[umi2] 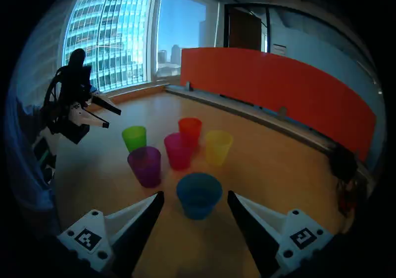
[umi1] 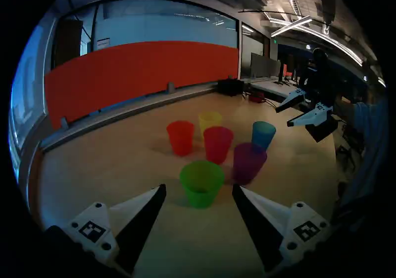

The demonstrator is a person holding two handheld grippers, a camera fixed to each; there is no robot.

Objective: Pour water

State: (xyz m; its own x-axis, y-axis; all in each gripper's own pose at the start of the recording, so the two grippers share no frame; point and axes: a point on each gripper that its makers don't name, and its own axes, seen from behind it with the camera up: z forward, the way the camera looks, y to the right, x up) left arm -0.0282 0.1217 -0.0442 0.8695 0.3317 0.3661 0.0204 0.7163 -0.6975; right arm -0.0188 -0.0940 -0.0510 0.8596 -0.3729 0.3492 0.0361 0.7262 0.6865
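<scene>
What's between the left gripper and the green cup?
Nothing visible. The green cup is the nearest cup, straight ahead of the left gripper, whose jaws are open, with only table surface between. The purple cup and pink cup stand behind it.

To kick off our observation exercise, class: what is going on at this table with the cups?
A person holds a two-finger tool in each hand over a wooden table on which six coloured plastic cups stand clustered together. The left tool is open and faces the green cup. The right tool is open and faces the blue cup. Neither grips anything, so pouring has not begun.
</scene>
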